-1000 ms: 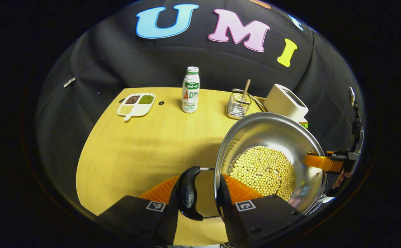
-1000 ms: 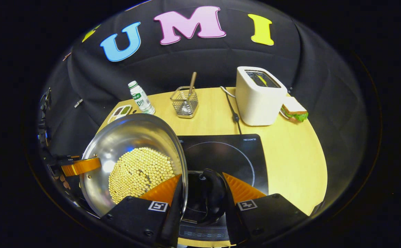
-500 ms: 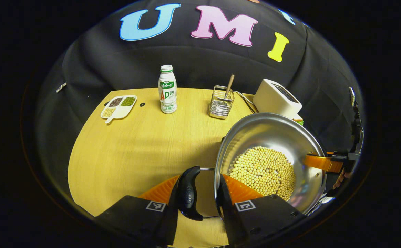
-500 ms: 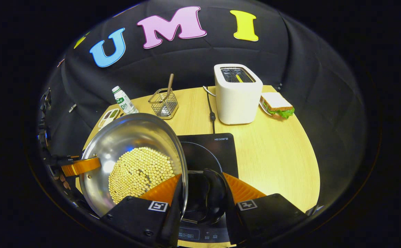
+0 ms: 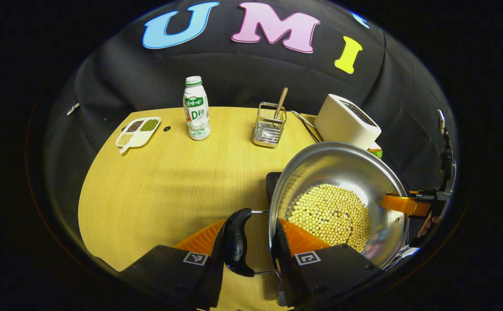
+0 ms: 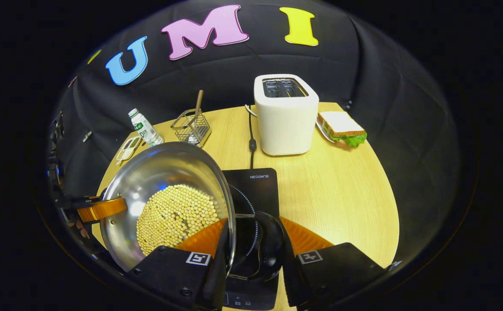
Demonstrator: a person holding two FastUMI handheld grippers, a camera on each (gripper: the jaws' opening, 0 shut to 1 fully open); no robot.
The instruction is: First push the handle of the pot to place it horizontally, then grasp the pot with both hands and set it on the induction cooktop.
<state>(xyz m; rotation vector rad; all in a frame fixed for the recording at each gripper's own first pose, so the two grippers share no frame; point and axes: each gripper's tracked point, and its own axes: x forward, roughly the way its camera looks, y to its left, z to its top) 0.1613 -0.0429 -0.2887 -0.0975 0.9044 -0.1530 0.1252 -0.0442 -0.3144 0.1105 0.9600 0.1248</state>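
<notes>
Pot (image 5: 338, 194) is up off the surface (image 5: 160, 190), carried between both claws, full of loose yellow beans (image 5: 331, 214).

Left claw (image 5: 251, 242) is pinching the pot's black side handle (image 5: 236, 242). Right claw (image 6: 251, 244) is pinching the opposite handle (image 6: 269, 246), with the pot (image 6: 165, 194) at about 10 o'clock of it in the right gripper view.

Cooktop (image 6: 251, 190) lies under and just past the pot's right edge, so the pot looks only partly over it.

Risks, as I judge them:
- Handles are wire-hinged, so uneven height between claws could tip the pot and spill beans.
- Rounded handle could roll or slip in the pinch, esp. if either claw eases early.
- Setting down too soon puts it half off the cooktop, off the ring mark.
- Toaster (image 6: 286, 116) and its cord (image 6: 251, 142) sit at 12 o'clock of the cooktop; overshooting could bump them.
- A hard landing would jolt the beans out.
</notes>
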